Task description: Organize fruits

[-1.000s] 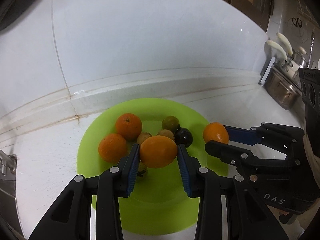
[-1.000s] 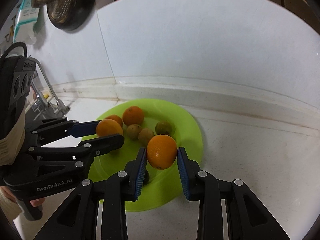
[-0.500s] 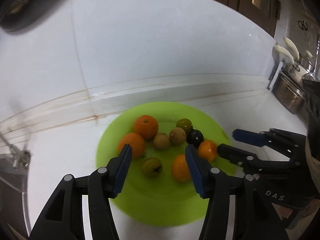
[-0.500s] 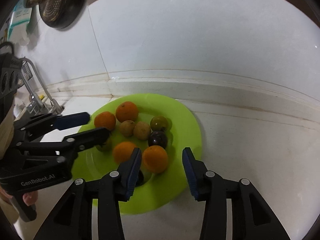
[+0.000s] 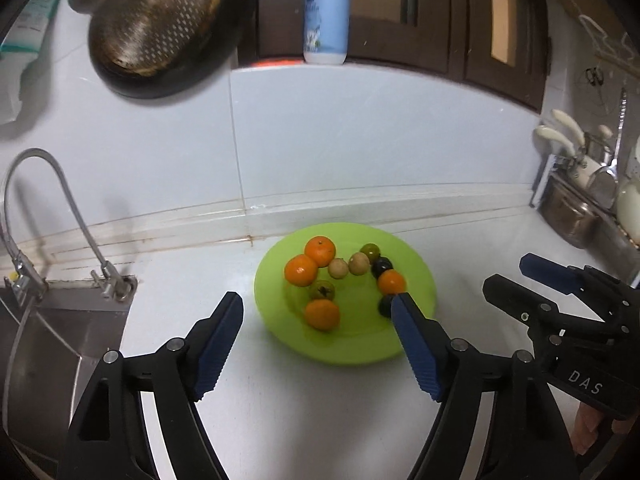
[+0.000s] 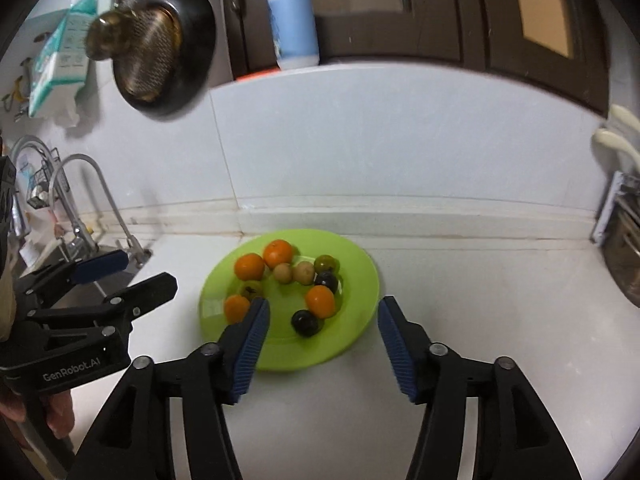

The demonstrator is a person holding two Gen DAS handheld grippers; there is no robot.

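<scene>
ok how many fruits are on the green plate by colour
orange: 4, e.g.
tan: 2, e.g.
greenish: 2, e.g.
dark purple: 2, e.g.
total: 10 fruits on the green plate

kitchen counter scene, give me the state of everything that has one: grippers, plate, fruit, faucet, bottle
left gripper: open, empty, back from the plate
right gripper: open, empty
green plate: flat on the counter, holding all the fruit
oranges: four, resting on the plate
dark plums: two, resting on the plate
faucet: no water seen running
blue bottle: upright on the ledge, cap on
</scene>
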